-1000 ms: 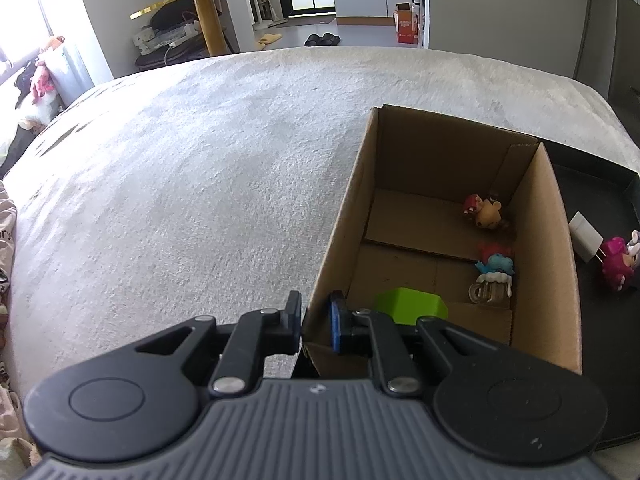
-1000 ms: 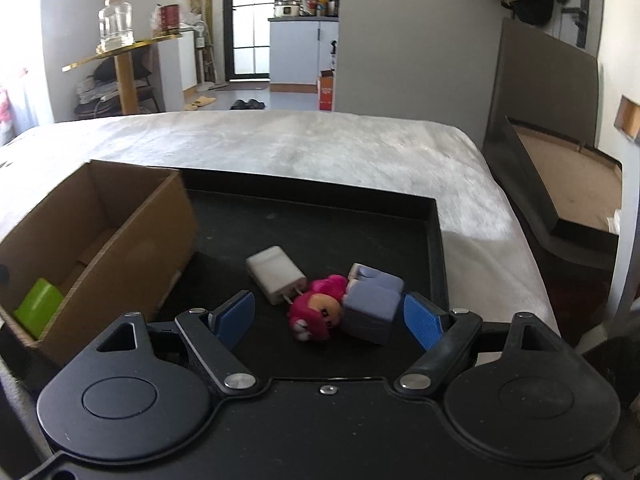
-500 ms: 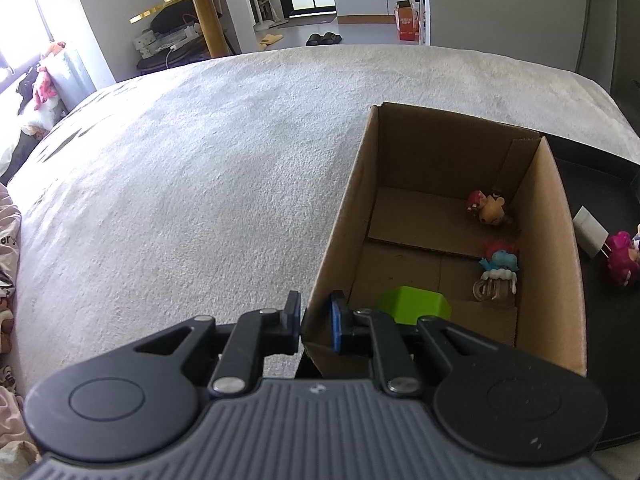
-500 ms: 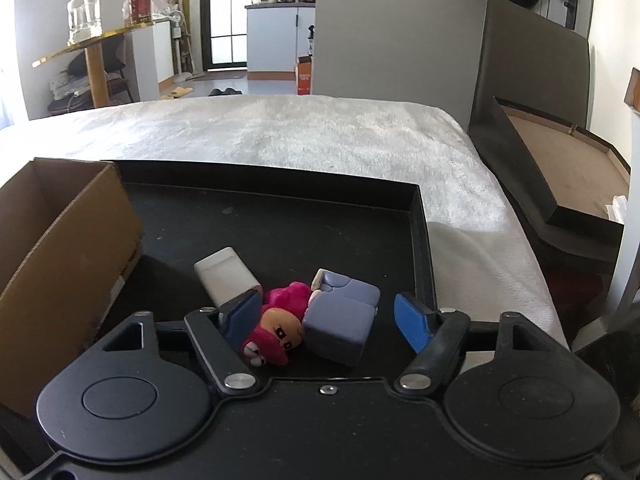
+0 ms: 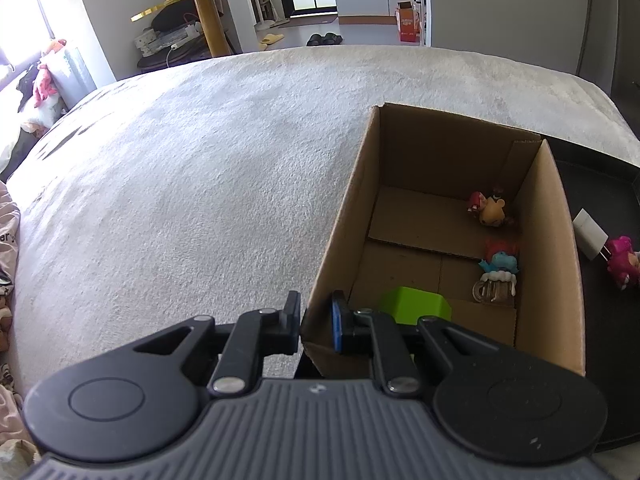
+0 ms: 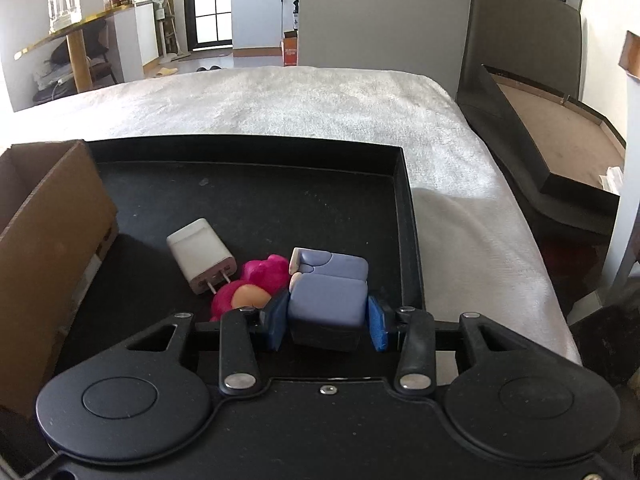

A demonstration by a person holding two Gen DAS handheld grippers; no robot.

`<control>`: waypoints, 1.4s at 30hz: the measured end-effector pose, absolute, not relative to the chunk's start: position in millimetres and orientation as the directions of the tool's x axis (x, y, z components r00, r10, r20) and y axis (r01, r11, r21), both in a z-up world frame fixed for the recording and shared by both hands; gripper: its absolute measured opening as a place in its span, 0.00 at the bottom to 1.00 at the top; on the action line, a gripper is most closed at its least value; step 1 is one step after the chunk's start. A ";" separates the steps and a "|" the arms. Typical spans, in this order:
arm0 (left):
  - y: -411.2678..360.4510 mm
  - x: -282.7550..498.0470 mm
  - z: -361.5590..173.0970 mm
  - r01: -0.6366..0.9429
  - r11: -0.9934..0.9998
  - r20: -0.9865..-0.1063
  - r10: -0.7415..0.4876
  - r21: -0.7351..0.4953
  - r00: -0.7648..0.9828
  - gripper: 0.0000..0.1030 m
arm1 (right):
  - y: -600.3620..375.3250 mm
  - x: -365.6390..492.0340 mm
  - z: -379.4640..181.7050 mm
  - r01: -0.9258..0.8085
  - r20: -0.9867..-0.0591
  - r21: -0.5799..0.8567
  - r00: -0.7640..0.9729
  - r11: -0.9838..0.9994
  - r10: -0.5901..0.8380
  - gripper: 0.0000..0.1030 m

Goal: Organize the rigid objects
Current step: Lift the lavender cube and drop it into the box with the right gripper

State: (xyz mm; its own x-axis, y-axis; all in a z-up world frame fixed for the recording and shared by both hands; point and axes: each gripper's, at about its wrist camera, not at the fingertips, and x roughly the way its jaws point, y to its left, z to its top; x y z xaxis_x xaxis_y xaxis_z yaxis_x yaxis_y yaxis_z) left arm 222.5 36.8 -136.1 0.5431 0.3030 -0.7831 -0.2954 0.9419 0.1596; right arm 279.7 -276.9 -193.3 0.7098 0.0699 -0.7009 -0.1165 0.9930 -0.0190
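Note:
My left gripper [image 5: 316,322] is shut on the near left corner of the cardboard box [image 5: 340,216], one pad outside and one inside the wall. The box holds a green block [image 5: 414,304], a small mug charm [image 5: 496,286], a blue-and-red figure [image 5: 500,258] and an orange figure [image 5: 490,208]. My right gripper [image 6: 326,318] is shut on a purple-grey block toy [image 6: 328,288] that rests on the black tray [image 6: 404,208]. A pink figure [image 6: 250,286] and a white charger plug [image 6: 200,254] lie just left of it.
Box and tray sit on a white plush bed cover [image 5: 180,184]. The box's right wall [image 6: 48,240] stands at the tray's left edge. A dark open case [image 6: 560,152] lies off the bed to the right. A gold side table [image 5: 200,4] stands far behind.
My right gripper moved forward and right over the tray and closed its jaws onto the purple-grey block. My left gripper kept its hold on the box corner.

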 end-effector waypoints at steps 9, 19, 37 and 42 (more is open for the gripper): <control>40.0 221.6 -134.1 -0.300 0.944 -0.784 0.290 0.139 0.549 0.13 | -272.8 269.4 -154.3 -0.145 -0.653 -0.010 0.751 0.989 0.104 0.39; 49.2 218.5 -133.5 -0.308 0.948 -0.787 0.252 0.083 0.563 0.12 | -241.5 269.1 -119.0 -0.225 -0.610 -0.031 0.776 0.974 0.159 0.39; 59.9 212.9 -132.7 -0.308 0.951 -0.788 0.176 -0.018 0.590 0.11 | -166.7 261.9 -87.6 -0.368 -0.596 -0.100 0.766 0.924 0.240 0.39; 64.7 211.9 -133.2 -0.312 0.949 -0.790 0.155 -0.049 0.594 0.11 | -147.5 261.7 -82.3 -0.403 -0.595 -0.118 0.761 0.907 0.260 0.39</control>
